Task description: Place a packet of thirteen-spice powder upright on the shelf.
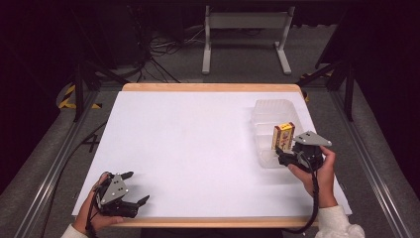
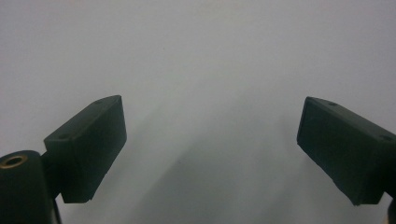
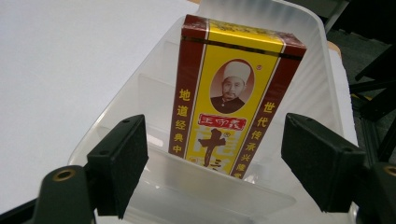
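Box (image 3: pixel 231 98) upright in near compartment of clear tray (image 1: pixel 270 110), placement looks done. Right gripper (image 3: pixel 212 163) jaws apart, clear of box sides, nothing held; withdrawal remains. Left gripper (image 1: pixel 130 190) wide open, empty, resting near table (image 1: pixel 188 139) front edge.

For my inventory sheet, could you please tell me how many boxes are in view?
1: the yellow-and-red box stands upright in the clear plastic bin at the table's right side. None other visible.
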